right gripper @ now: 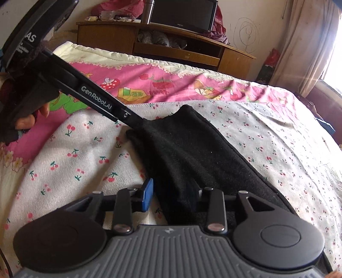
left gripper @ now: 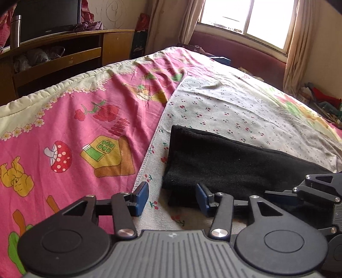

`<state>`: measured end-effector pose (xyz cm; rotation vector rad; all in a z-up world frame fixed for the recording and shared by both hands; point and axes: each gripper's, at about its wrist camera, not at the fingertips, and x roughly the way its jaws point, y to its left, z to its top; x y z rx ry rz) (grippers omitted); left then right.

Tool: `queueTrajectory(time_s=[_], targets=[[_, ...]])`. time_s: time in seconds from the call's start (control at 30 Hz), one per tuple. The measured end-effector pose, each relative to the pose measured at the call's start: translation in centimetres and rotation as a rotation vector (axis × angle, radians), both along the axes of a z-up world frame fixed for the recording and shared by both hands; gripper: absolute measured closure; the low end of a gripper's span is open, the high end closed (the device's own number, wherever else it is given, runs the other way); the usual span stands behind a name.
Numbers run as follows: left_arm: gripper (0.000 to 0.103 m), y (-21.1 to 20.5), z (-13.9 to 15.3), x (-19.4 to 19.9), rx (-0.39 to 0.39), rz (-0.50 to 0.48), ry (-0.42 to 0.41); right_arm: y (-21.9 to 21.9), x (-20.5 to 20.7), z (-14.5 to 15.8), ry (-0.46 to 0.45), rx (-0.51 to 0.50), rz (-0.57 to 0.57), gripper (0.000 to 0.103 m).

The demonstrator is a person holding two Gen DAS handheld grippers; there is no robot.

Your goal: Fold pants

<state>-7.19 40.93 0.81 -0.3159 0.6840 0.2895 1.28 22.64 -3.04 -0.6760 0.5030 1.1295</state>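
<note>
Black pants (left gripper: 235, 166) lie folded in a long strip on the cherry-print sheet (left gripper: 224, 107). My left gripper (left gripper: 172, 198) stands open at their near left corner; a bit of black cloth lies between the blue pads (left gripper: 142, 198) without being pressed. My right gripper (right gripper: 174, 193) is open too, straddling the near edge of the pants (right gripper: 188, 154). Its left pad (right gripper: 148, 194) is clear of the cloth and its right pad is hidden behind the fabric. In the right wrist view the left gripper's body (right gripper: 96, 100), held by a hand (right gripper: 25, 121), reaches to the pants' far end.
A pink cartoon quilt (left gripper: 74, 139) covers the bed's left side. Beyond the bed stand a wooden cabinet (left gripper: 64, 55) with a TV (left gripper: 47, 19) and a metal flask (left gripper: 15, 30). A window (left gripper: 245, 15) with curtains (left gripper: 299, 42) is at the back; clutter (left gripper: 320, 102) lies at the right.
</note>
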Motion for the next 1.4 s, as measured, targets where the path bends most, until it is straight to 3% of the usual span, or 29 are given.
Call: queueTrajectory(time_s=[0.13,0.23,0.3,0.5,0.53,0.63,0.9,1.0,1.1,1.17,1.2,1.23,1.33,1.4], targets=[[0.036,-0.4,-1.4,0.1,-0.154,0.036,-0.006,0.3,-1.1,-0.7,-0.105,-0.013,0.022,0.067],[0.036,-0.4,-2.8,1.4,-0.244,0.095,-0.027,0.7,-0.9,-1.1,-0.122,-0.031,0.012,0.067],[0.035,-0.1,-3.4,2.0,-0.288,0.164,-0.047,0.8,-0.9,-1.1,-0.119,-0.033,0.012,0.067],[0.035,0.9,-4.3,1.0,-0.528,0.404,-0.19,0.9,-0.7,-1.5,-0.134,-0.036,0.003,0.068],[0.035,0.3,-4.1,0.5,-0.526,0.405,-0.206,0.7,-0.7,-1.4,-0.13,-0.029,-0.001,0.068],[0.034,-1.7,-4.1,0.0,-0.395,0.395,-0.167,-0.1,-0.9,-1.0,-0.128,0.002,0.017,0.065],[0.034,-1.5,-3.6,3.1,-0.35,0.441,-0.206,0.0,-0.7,-1.4,-0.152,0.002,0.01,0.067],[0.035,-2.4,-3.9,2.5,-0.27,0.438,-0.205,-1.1,-0.7,-1.5,-0.17,0.023,0.013,0.063],[0.043,-1.4,-5.1,3.3,-0.317,0.478,-0.205,-0.3,-0.3,-2.3,-0.165,0.007,0.014,0.063],[0.059,-0.8,-4.8,4.1,-0.34,0.465,-0.213,0.3,-0.4,-2.4,-0.172,0.01,0.019,0.063],[0.074,-0.5,-4.6,4.3,-0.373,0.45,-0.221,0.4,-0.5,-2.5,-0.182,0.006,0.022,0.063],[0.077,-0.3,-4.4,4.3,-0.409,0.427,-0.238,0.5,-0.7,-2.5,-0.199,-0.003,0.027,0.064],[0.078,-0.7,-2.8,3.9,-0.398,0.366,-0.282,-0.9,-1.6,-1.9,-0.236,0.019,0.046,0.058],[0.079,-1.1,-2.0,3.9,-0.414,0.339,-0.313,-1.3,-1.3,-2.3,-0.239,0.01,0.013,0.059]])
